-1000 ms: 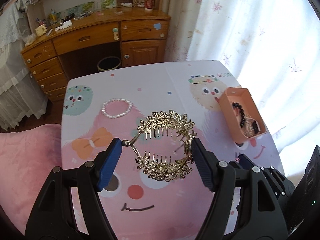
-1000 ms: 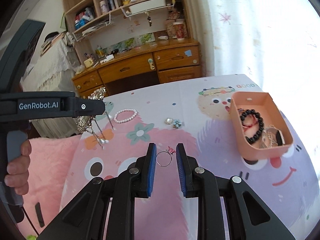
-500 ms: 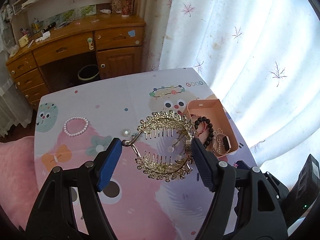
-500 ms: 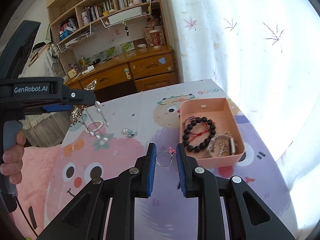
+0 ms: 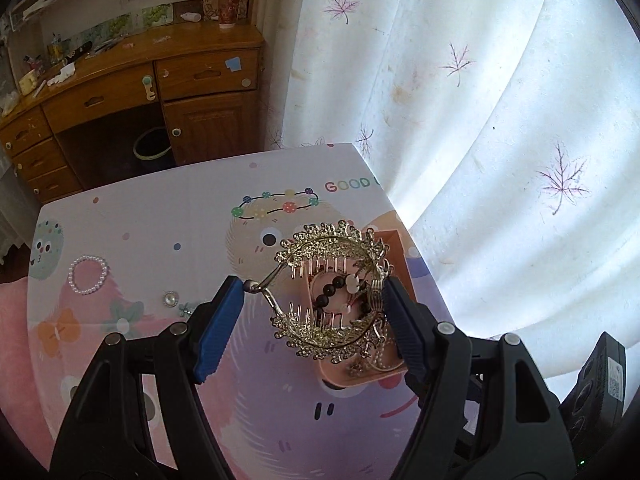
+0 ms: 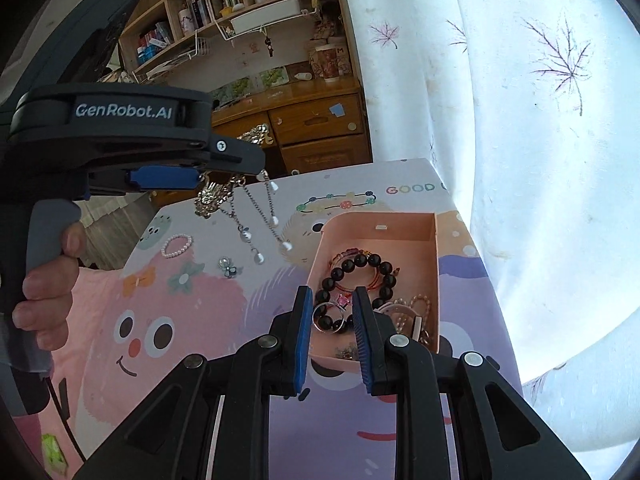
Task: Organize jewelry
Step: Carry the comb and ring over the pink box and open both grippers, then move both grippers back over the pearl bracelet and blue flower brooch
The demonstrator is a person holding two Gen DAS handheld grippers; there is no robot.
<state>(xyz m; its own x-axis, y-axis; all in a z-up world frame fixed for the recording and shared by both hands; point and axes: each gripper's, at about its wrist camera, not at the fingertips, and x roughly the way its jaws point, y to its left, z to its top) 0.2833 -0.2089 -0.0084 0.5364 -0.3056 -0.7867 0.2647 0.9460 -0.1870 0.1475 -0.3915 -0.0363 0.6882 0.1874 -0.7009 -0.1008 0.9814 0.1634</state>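
Note:
My left gripper (image 5: 314, 316) is shut on a gold tiara comb (image 5: 332, 292) and holds it in the air over the pink box (image 5: 394, 240). From the right wrist view the tiara (image 6: 214, 196) hangs from that gripper with beaded chains dangling, left of the pink box (image 6: 400, 226). My right gripper (image 6: 332, 320) is shut on a thin silver ring (image 6: 326, 316) with a pink stone, held over the box's near end. A black bead bracelet (image 6: 360, 276) and other jewelry lie in the box.
A white pearl bracelet (image 5: 88, 276) and a small round brooch (image 5: 171, 300) lie on the cartoon-print table (image 5: 160, 220). A white curtain (image 5: 480, 120) hangs along the right edge. A wooden desk (image 5: 140, 80) stands behind the table.
Both grippers have moved right toward the pink box with their loads. The tiara is now over the box and the ring is over its near end.

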